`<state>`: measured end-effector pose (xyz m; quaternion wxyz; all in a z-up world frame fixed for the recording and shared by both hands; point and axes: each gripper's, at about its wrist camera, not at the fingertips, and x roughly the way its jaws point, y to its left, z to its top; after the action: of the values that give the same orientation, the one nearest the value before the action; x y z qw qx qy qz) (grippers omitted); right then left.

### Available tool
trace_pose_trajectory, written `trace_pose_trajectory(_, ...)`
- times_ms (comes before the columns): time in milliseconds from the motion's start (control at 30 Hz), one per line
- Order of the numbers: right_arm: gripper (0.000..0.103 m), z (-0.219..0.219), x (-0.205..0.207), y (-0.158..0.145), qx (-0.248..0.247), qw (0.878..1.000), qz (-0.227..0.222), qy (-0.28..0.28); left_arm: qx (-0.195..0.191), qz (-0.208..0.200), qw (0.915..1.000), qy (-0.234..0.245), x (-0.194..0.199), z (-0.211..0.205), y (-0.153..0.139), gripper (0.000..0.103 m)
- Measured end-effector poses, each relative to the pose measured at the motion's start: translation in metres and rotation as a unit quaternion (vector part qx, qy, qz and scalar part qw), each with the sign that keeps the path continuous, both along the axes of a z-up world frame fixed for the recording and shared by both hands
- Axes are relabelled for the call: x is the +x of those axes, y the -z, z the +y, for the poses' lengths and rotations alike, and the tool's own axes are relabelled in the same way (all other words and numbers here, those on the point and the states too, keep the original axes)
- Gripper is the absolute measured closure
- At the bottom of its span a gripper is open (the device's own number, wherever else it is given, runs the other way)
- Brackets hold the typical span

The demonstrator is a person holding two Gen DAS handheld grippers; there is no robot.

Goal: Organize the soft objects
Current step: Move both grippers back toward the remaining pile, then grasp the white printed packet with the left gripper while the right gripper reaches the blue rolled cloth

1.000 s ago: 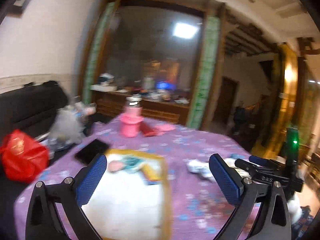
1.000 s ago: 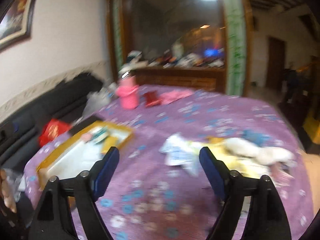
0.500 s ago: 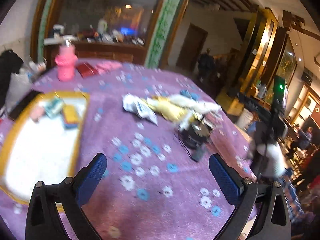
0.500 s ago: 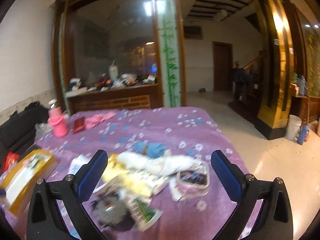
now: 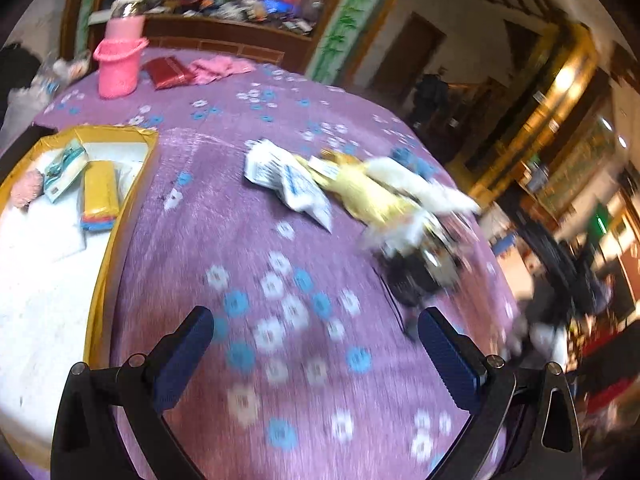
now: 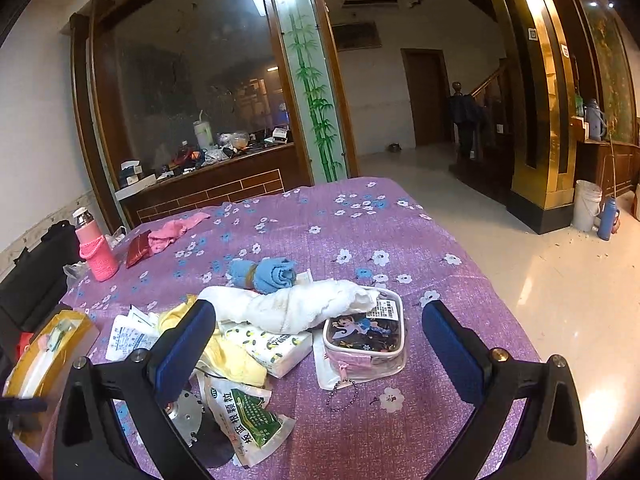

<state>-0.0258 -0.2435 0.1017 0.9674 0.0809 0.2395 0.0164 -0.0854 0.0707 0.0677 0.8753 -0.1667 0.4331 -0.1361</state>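
Approach step, nothing picked yet. Right gripper (image 6: 316,322) jaws just opened wide, empty, framing the pile (image 6: 280,320) on the tabletop (image 6: 360,232). Left gripper (image 5: 316,344) wide, empty; pile at 1 o'clock, tray (image 5: 116,216) at 10. Next: drop onto white towel (image 6: 296,304), close.

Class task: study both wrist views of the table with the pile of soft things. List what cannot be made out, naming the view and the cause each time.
- Left wrist view: the pile's near end is smeared by motion blur; its items cannot be told apart.
- Right wrist view: the round metal thing is partly behind the right gripper's finger.
- Right wrist view: the yellow tray is cut by the left edge.
- Right wrist view: the print on the white packet is too small.
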Motion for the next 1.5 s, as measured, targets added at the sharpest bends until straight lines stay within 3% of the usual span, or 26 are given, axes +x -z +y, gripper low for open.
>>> trace_pose_trajectory(267, 0.0, -0.004, 0.005, 0.006, 0.013, 1.0, 0.026, 0.0, 0.023, 0.002, 0.9989, -0.042, 0.083, -0.007, 0.006, 0.001)
trace_pose_trajectory(567, 0.0, -0.006, 0.012, 0.009, 0.018, 0.999, 0.042, -0.003, 0.056, 0.033, 0.9979, -0.009, 0.136, -0.029, 0.03, 0.013)
trace_pose_trajectory(667, 0.0, -0.004, 0.013, 0.01, 0.012, 0.999, 0.044, -0.003, 0.072, 0.036, 0.9966, 0.018, 0.142, -0.042, 0.037, 0.03)
trace_pose_trajectory(700, 0.0, -0.004, 0.014, 0.011, 0.011, 0.999, 0.046, -0.004, 0.07, 0.043, 0.9962, 0.029, 0.143, -0.046, 0.039, 0.054)
trace_pose_trajectory(733, 0.0, -0.003, 0.015, 0.011, 0.009, 0.999, 0.048, -0.004, 0.075, 0.053, 0.995, 0.04, 0.143, -0.052, 0.044, 0.06)
trace_pose_trajectory(800, 0.0, -0.003, 0.017, 0.013, 0.007, 0.999, 0.051, -0.003, 0.087, 0.039, 0.9947, 0.039, 0.14, -0.055, 0.043, 0.061)
trace_pose_trajectory(867, 0.0, -0.002, 0.018, 0.014, 0.005, 0.999, 0.054, -0.003, 0.073, 0.029, 0.9963, 0.036, 0.134, -0.052, 0.039, 0.066)
trace_pose_trajectory(1133, 0.0, -0.014, 0.017, 0.014, 0.014, 0.998, 0.051, 0.017, 0.027, -0.006, 0.9988, 0.041, 0.08, -0.038, 0.01, 0.066)
trace_pose_trajectory(1300, 0.0, -0.046, 0.015, 0.014, 0.066, 0.995, 0.047, 0.06, -0.003, -0.029, 0.998, 0.056, 0.042, -0.032, -0.009, 0.066)
trace_pose_trajectory(1500, 0.0, -0.09, 0.02, 0.031, 0.162, 0.979, 0.074, 0.098, -0.015, -0.064, 0.996, 0.061, -0.005, -0.025, -0.022, 0.066)
